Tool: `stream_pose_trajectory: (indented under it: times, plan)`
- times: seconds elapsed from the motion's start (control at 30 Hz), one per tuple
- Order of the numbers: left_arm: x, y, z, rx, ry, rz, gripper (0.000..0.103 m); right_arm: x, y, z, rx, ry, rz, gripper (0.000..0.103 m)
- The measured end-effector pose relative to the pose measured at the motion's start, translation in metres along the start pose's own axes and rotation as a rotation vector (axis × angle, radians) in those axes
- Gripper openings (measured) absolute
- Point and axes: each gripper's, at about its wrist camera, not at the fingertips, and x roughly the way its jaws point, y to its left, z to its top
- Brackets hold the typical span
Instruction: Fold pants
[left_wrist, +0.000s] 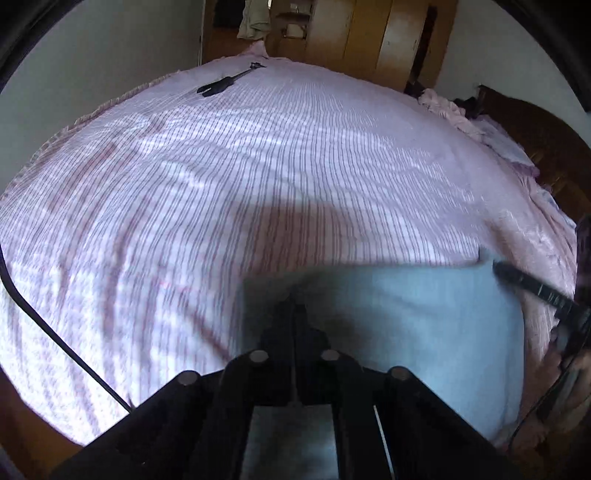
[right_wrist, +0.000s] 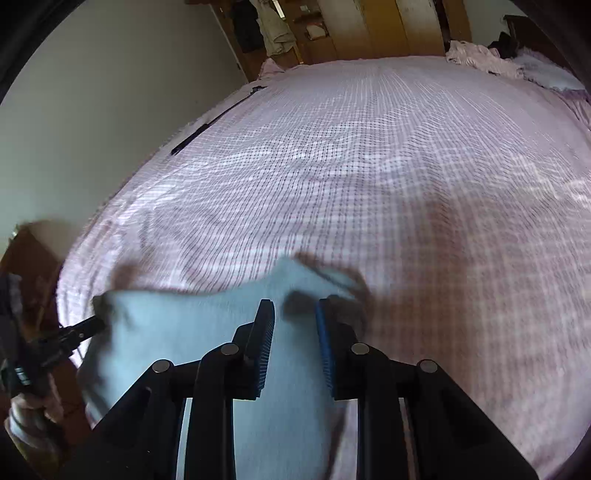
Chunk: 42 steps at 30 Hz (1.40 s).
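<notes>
Light blue pants (left_wrist: 424, 321) lie at the near edge of the bed, also in the right wrist view (right_wrist: 207, 332). My left gripper (left_wrist: 293, 295) is shut on the left part of the pants' far edge; its tip shows at the pants' left corner in the right wrist view (right_wrist: 92, 326). My right gripper (right_wrist: 295, 306) stands open over the pants' right far corner, with fabric between its blue pads (right_wrist: 264, 347). Its tip shows at the pants' right corner in the left wrist view (left_wrist: 498, 267).
The bed is covered by a pink striped sheet (left_wrist: 258, 166). A black rod-like tool (left_wrist: 229, 79) lies at the far left edge. Crumpled pink bedding (right_wrist: 480, 57) and a wooden headboard (left_wrist: 543, 136) are at the far right. Wooden wardrobes (left_wrist: 369, 33) stand behind.
</notes>
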Motion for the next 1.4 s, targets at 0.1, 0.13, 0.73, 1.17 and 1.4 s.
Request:
stream_pose_trajectory:
  times: [0.1, 0.13, 0.73, 1.17, 1.4]
  plan:
    - [-0.013, -0.001, -0.015, 0.022, 0.003, 0.024, 0.010, -0.024, -0.002, -0.024, -0.009, 0.024, 0.029, 0.023]
    - [-0.017, -0.004, -0.019, 0.034, 0.004, 0.030, 0.012, -0.031, -0.003, -0.036, -0.012, 0.043, 0.042, 0.024]
    - [-0.038, -0.072, -0.081, 0.172, 0.043, -0.047, 0.020, -0.014, -0.016, -0.145, 0.143, 0.473, 0.172, 0.024]
    - [-0.048, -0.018, -0.099, 0.065, 0.044, -0.013, 0.021, -0.053, -0.022, -0.104, 0.109, 0.219, 0.111, 0.035]
    - [-0.035, -0.016, -0.099, 0.084, 0.070, 0.025, 0.026, -0.013, -0.018, -0.103, 0.226, 0.233, 0.227, 0.036]
